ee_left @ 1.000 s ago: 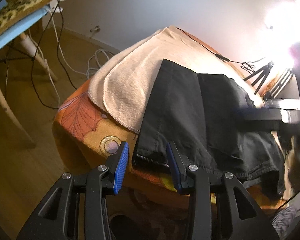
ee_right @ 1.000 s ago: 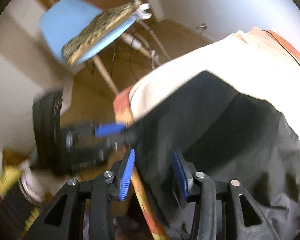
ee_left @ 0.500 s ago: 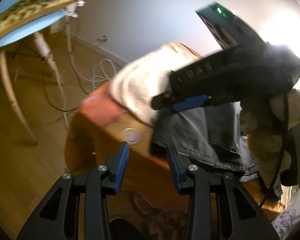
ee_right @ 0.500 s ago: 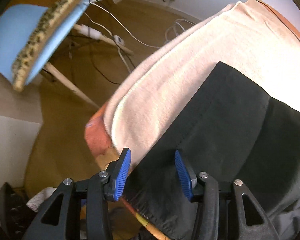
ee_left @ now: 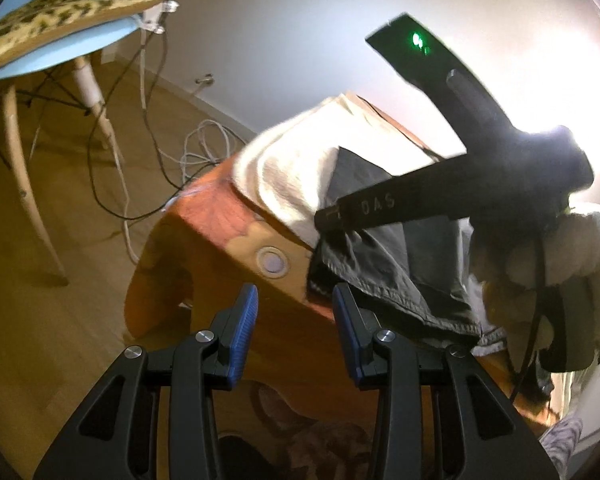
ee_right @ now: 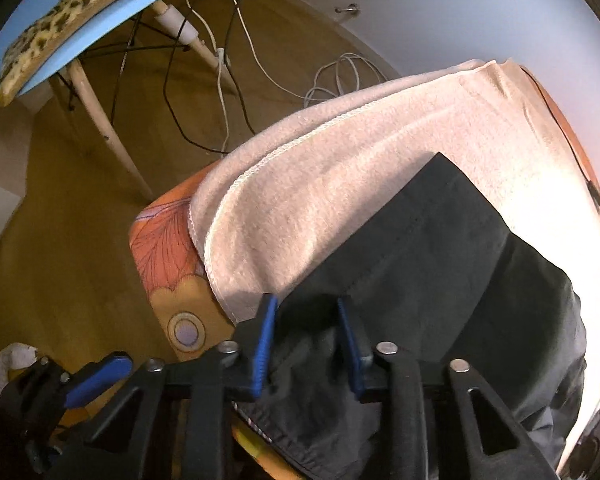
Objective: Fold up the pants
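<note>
The dark grey fabric pants [ee_right: 440,272], already doubled, lie on a cream terry towel [ee_right: 340,200] over an orange flower-print table cover [ee_right: 164,248], their hem end hanging at the near edge. The right gripper [ee_right: 306,336] points steeply down with its jaws closing around bunched hem cloth; risk: it may pinch only the top layer or catch the towel edge just beside it, dragging both. The left gripper [ee_left: 294,334] hovers off the table corner, angled downward, part-open and empty.
</note>
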Motion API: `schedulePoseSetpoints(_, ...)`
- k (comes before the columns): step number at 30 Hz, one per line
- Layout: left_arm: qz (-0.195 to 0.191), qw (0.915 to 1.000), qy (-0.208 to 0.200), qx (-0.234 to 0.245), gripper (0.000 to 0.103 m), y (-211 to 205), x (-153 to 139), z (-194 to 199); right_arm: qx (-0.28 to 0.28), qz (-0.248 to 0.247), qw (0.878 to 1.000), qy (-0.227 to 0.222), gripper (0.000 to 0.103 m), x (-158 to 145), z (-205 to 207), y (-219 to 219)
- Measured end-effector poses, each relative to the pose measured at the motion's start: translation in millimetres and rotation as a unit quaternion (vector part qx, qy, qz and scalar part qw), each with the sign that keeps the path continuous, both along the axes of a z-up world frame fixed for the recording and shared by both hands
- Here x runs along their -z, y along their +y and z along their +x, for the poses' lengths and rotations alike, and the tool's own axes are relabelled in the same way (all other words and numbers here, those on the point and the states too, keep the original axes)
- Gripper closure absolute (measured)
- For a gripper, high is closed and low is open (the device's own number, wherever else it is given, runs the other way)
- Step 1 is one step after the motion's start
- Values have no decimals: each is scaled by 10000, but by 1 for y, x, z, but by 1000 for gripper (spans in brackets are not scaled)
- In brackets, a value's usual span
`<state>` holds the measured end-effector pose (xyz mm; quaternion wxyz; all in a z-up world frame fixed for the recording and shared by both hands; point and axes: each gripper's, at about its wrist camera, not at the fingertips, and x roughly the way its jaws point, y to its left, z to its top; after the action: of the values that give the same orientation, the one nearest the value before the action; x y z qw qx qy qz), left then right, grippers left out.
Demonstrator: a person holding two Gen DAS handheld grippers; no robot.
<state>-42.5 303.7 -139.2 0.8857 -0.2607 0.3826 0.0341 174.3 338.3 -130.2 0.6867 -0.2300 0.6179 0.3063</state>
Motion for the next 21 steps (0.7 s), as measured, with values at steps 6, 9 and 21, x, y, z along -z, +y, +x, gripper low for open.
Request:
schedulePoseSetpoints(6, 69, 9994, 87, 327, 66, -17, -3, 23, 349, 571, 9967, 462, 95, 3, 16, -26)
schedulePoseSetpoints(9, -26, 9991, 198, 367, 66, -18, 6, 36, 478, 833, 9932, 661, 96, 6, 22, -38)
schedulePoseSetpoints(21, -112, 9991, 159, 381, 66, -26, 8, 47, 680, 1552, 9771, 1287, 99, 14, 43, -75)
